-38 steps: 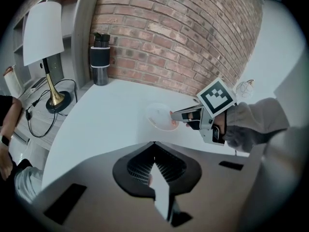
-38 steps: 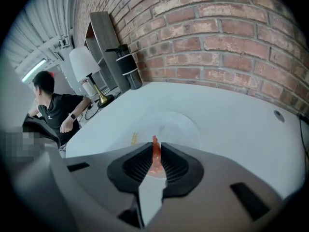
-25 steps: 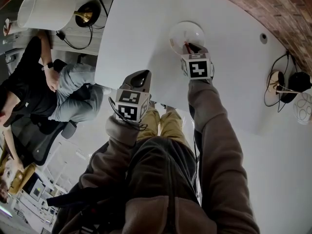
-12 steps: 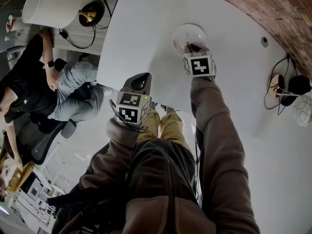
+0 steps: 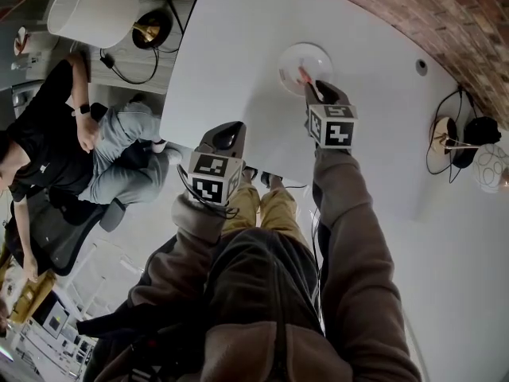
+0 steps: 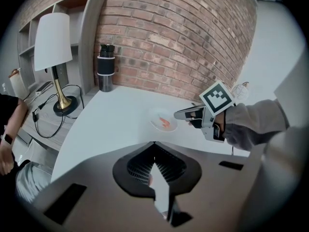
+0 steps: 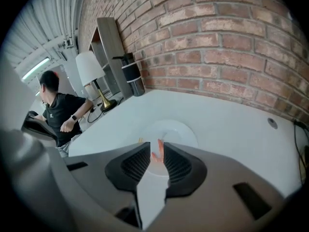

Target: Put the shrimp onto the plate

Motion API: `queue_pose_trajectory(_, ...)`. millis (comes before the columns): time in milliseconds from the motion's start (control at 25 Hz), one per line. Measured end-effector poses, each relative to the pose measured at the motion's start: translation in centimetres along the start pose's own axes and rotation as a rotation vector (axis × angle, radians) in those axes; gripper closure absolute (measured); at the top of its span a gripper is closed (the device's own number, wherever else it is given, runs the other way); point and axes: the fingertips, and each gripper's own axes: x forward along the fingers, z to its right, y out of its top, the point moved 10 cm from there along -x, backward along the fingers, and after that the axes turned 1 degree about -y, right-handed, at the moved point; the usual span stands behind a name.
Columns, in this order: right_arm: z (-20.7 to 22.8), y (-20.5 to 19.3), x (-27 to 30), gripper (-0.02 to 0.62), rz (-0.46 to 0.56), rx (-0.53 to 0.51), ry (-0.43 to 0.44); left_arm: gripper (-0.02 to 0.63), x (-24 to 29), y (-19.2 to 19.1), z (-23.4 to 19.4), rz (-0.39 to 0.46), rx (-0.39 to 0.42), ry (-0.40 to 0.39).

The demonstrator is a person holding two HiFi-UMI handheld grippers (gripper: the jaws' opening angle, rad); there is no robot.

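Note:
A small orange shrimp [image 5: 303, 75] lies on the clear round plate [image 5: 305, 54] on the white table [image 5: 238, 54]. In the right gripper view the shrimp [image 7: 158, 149] shows through the gap between my jaws, resting on the plate [image 7: 176, 128] beyond them. My right gripper [image 5: 315, 91] is open with nothing in it, its tips at the plate's near rim. From the left gripper view, the shrimp [image 6: 165, 123] sits apart from the right gripper [image 6: 181, 114]. My left gripper [image 5: 227, 130] hangs shut and holding nothing at the table's near edge.
A white-shaded lamp [image 5: 89, 13] with a brass base stands off the table's left end, by a seated person [image 5: 56, 134]. A black cylinder [image 6: 105, 66] stands against the brick wall. Cables and a black object [image 5: 469, 134] lie at the far right; a grommet [image 5: 420, 66] marks the tabletop.
My right gripper has drawn back from over the plate toward the person. The shrimp, earlier at its tips, now lies free on the plate. The left gripper has stayed put.

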Motion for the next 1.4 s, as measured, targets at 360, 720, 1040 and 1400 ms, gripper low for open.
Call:
queue_pose_trajectory(360, -3.1, 0.8, -11.3, 0.557, 0.240, 0.000, -0.041, 0.601, -3.9, 4.8, 2.4, 0.181, 0.080, -0.055)
queue_pose_trajectory(720, -4.8, 3.9, -22.6, 0.594, 0.442, -0.006, -0.109, 0.601, -8.3, 11.7, 6.9, 0.374, 0.195, -0.114)
queue_pose_trajectory(1040, -5.7, 7.0, -31.1, 0.594, 0.652, -0.021, -0.135, 0.601, -13.9, 17.1, 9.1, 0.599, 0.240, -0.148)
queue_pose_trajectory(1400, -6.4, 11.4, -38.6, 0.595, 0.868, -0.083, -0.180, 0.601, -20.2, 22.5, 12.8, 0.811, 0.330, -0.137)
